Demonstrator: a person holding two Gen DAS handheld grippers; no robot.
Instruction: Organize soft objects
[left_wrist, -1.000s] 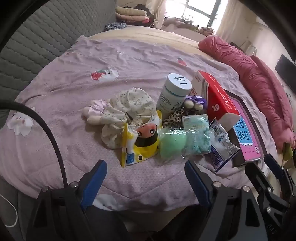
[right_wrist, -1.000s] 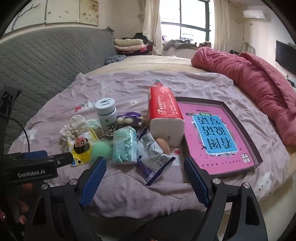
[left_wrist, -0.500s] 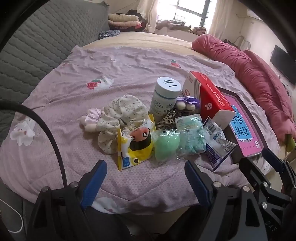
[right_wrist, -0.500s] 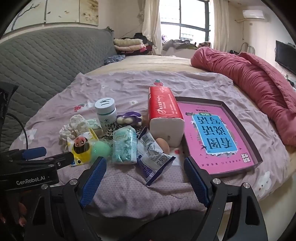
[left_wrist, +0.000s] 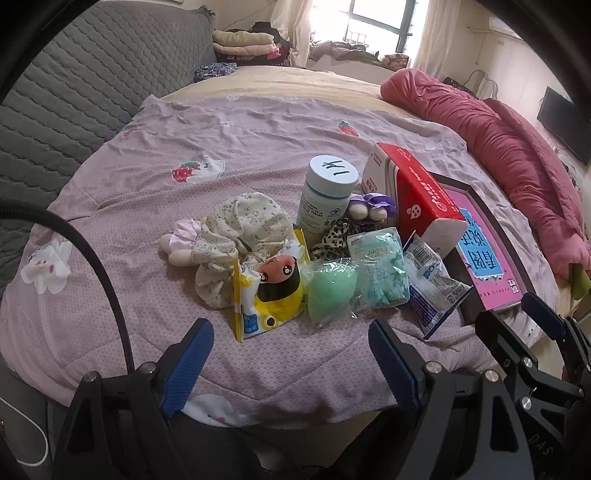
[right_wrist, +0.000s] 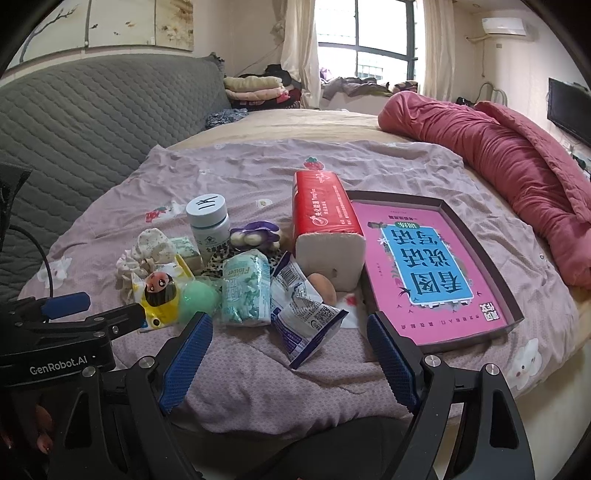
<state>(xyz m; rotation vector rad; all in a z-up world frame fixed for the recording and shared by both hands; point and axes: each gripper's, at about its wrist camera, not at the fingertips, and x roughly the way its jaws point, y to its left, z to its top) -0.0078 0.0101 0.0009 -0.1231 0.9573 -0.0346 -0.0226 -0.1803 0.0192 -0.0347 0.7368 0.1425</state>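
Both grippers, left gripper (left_wrist: 290, 363) and right gripper (right_wrist: 290, 360), hover spread before the seemingly untouched pile (left_wrist: 317, 262).

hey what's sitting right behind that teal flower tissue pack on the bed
A leopard-print fabric piece lies right behind the teal tissue pack, with a purple plush toy farther back. How far the fabric reaches under the pack is hidden.

Floral fabric scrunchie (left_wrist: 240, 236), green sponge in clear wrap (left_wrist: 330, 293), teal tissue pack (left_wrist: 380, 273), clustered together near the bed's front edge

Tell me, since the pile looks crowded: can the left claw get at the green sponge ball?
Probably yes. The left claw is open, and the green sponge ball lies at the pile's near edge with only bare sheet between.
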